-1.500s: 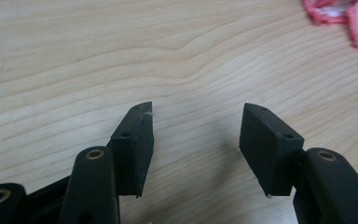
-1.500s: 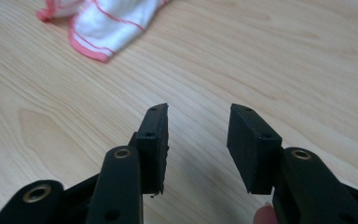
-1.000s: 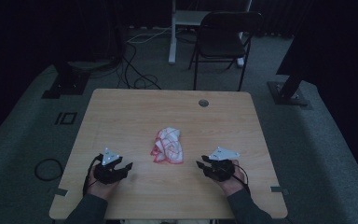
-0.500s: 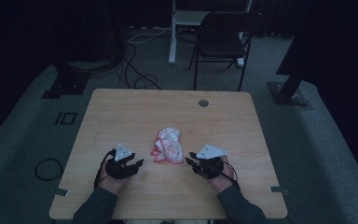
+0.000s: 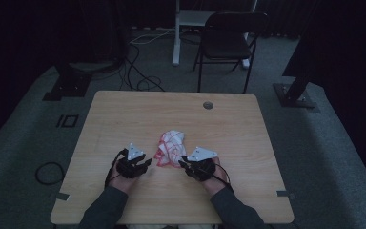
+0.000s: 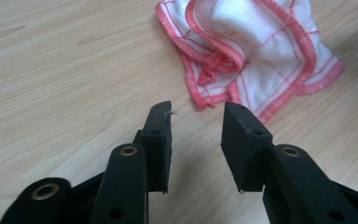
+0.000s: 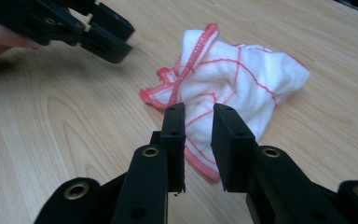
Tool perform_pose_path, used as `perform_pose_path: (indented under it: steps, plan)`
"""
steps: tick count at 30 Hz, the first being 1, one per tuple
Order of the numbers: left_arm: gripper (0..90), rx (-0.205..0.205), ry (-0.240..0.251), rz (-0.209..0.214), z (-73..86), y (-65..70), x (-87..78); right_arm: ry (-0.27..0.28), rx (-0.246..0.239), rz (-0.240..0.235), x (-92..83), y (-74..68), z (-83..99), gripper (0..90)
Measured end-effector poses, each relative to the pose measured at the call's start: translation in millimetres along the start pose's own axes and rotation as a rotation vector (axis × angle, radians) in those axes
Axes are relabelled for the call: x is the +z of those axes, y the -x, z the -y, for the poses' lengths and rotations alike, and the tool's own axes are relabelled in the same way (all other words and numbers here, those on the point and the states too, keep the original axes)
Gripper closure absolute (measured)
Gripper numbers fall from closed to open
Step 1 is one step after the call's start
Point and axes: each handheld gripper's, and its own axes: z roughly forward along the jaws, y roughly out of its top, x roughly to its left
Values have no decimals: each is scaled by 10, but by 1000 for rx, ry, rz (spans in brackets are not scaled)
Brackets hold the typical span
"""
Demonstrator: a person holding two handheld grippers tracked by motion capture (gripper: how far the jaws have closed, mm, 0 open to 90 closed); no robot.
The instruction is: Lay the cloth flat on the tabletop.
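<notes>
Crumpled there mid-table, red-edged cloth [image 5: 170, 148], flanked by left gripper [image 5: 146, 163] and right gripper [image 5: 182, 163] for a corner each; jaws just narrowing, parted yet, nothing pinched.

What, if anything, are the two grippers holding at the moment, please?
Nothing: the left gripper and right gripper both stand open at the crumpled cloth, gripping none of it.
</notes>
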Motion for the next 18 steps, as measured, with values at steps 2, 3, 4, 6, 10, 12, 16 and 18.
perform_pose_path:
  steps: [2,3,4,6,10,12,16,18]
  plan:
    - [667,12,-2,-6,-35,6,69,-8,0,1,69,-20,-17,745]
    - [674,12,-2,-6,-35,6,69,-8,0,1,69,-20,-17,745]
    - [680,19,-6,-5,-63,11,114,-12,-5,9,110,-30,-28,740]
    - [685,20,-6,-4,-77,17,138,-13,-1,9,127,-34,-34,736]
    - [696,37,-14,-5,-133,63,254,-15,4,9,205,-44,-64,713]
    - [701,38,-14,-3,-140,71,277,-15,9,8,220,-45,-69,707]
    - [727,44,-34,-10,-161,100,383,-28,12,2,329,-70,-91,681]
    - [737,43,-35,-13,-164,100,395,-33,7,4,355,-71,-94,675]
